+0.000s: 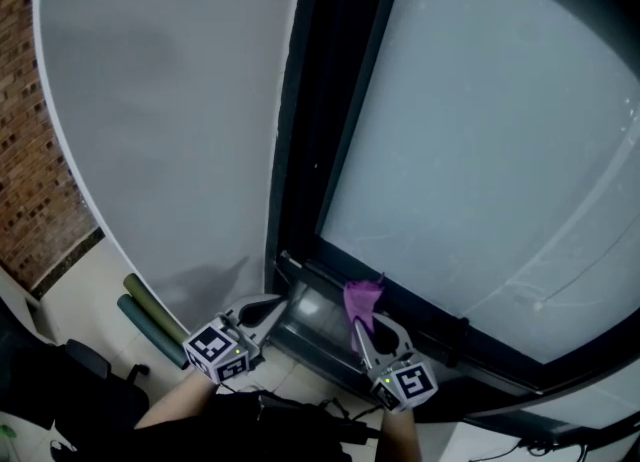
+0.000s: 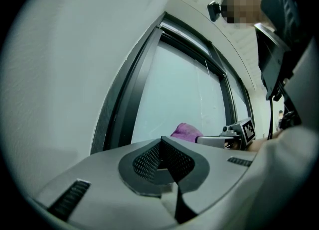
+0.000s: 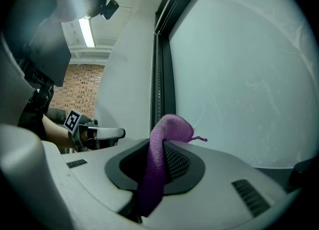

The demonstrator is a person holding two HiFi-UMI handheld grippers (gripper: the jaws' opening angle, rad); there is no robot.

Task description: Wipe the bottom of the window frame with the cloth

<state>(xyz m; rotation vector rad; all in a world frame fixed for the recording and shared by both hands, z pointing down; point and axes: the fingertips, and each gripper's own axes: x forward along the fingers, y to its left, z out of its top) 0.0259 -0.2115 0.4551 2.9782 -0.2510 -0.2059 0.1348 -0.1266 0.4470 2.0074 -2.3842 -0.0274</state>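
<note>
The purple cloth (image 1: 362, 300) hangs pinched in my right gripper (image 1: 368, 335), which is shut on it just below the dark bottom rail of the window frame (image 1: 440, 320). In the right gripper view the cloth (image 3: 155, 159) runs up between the jaws and curls over their tips toward the glass. My left gripper (image 1: 262, 312) is shut on nothing, near the frame's lower left corner. In the left gripper view its jaws (image 2: 162, 142) meet, and the cloth (image 2: 185, 130) and right gripper (image 2: 219, 139) show beyond them. The left gripper (image 3: 107, 133) appears in the right gripper view.
A white wall (image 1: 170, 130) borders the window on the left, with a brick wall (image 1: 25, 150) beyond it. Two green rolls (image 1: 150, 315) lie on the floor by the wall. Dark gear and cables (image 1: 70, 400) sit at the lower left.
</note>
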